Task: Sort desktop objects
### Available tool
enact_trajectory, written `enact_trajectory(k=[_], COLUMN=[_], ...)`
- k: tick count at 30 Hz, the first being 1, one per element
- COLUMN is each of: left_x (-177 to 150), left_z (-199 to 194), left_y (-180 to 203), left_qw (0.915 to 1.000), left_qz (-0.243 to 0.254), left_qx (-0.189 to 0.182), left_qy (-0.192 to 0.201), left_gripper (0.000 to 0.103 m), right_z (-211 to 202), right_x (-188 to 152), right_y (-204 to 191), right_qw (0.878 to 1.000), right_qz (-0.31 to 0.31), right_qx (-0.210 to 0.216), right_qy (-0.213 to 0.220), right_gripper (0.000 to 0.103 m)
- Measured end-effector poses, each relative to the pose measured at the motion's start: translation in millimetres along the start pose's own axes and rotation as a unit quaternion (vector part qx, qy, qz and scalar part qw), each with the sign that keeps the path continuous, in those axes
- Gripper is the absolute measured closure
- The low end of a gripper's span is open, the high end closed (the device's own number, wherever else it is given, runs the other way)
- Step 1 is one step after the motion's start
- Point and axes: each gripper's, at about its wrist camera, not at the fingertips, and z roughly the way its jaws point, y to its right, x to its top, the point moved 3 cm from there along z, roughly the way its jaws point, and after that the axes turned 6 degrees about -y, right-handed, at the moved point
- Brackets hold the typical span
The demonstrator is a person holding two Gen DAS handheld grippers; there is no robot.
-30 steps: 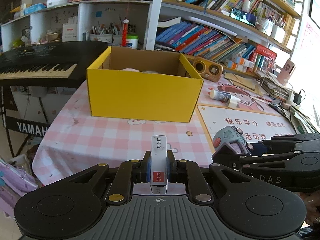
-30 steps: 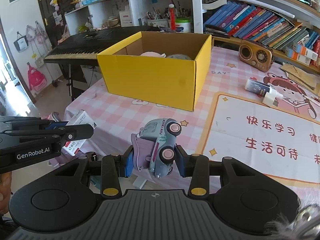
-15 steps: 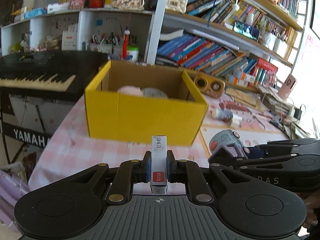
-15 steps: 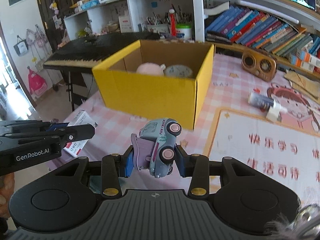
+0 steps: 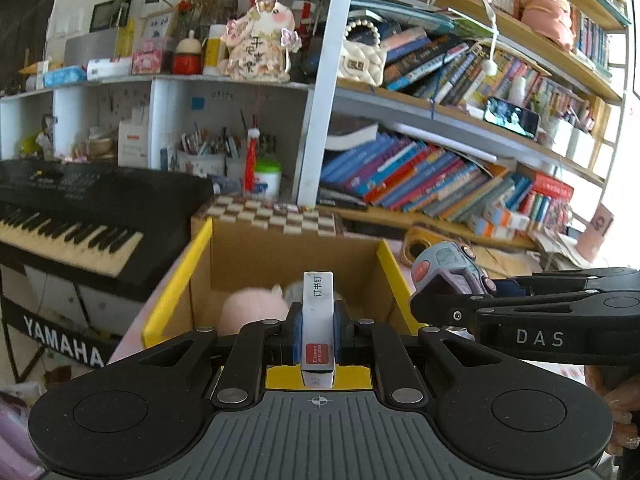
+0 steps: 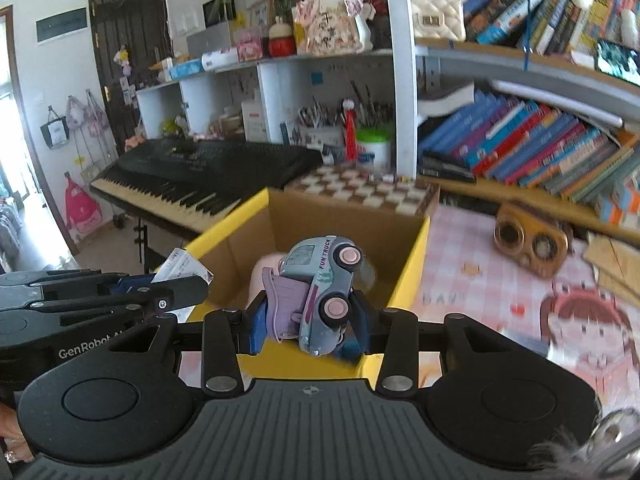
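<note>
Left hand-held gripper (image 5: 317, 330) clamps a staple box (image 5: 317, 320); right hand-held gripper (image 6: 308, 322) clamps a toy truck (image 6: 320, 292); yellow box (image 6: 412, 268) on pink-checked bench (image 6: 472, 276); keyboard (image 6: 192, 184) and bookshelves (image 6: 520, 140) behind.

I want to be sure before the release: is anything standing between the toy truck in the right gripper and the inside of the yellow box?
Nothing visible blocks it. The right gripper holds the toy truck over the near wall of the open yellow box. Inside lies only a pink soft thing on the bottom.
</note>
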Motion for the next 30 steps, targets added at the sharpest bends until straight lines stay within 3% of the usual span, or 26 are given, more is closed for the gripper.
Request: enact_trajectory(k=[5, 13, 23, 30], left_x=[16.3, 11.7, -1.8, -8.2], left_z=[29.3, 84.3, 130.4, 147.4], left_y=[1.3, 8.5, 23.8, 25.5], left_qw=[0.9999, 0.9972, 0.9879, 0.9812], left_qz=[0.009, 0.032, 0.069, 0.077], left_qx=[0.012, 0.024, 0.011, 0.005], left_qy=[-0.006, -0.063, -0.139, -0.177], left_gripper=[0.09, 0.09, 0.09, 0.09], right_z=[26.2, 70.2, 125.1, 152.9], right_x=[21.7, 34.9, 32.0, 27.7], right_y=[17.3, 33.3, 38.5, 37.1], right_qw=[1.0, 0.999, 0.993, 0.982], right_qz=[-0.016, -0.026, -0.079, -0.115], right_qx=[-0.001, 0.012, 0.032, 0.053], right_qy=[0.001, -0.023, -0.085, -0.142], right_gripper=[0.064, 0.064, 0.064, 0.064])
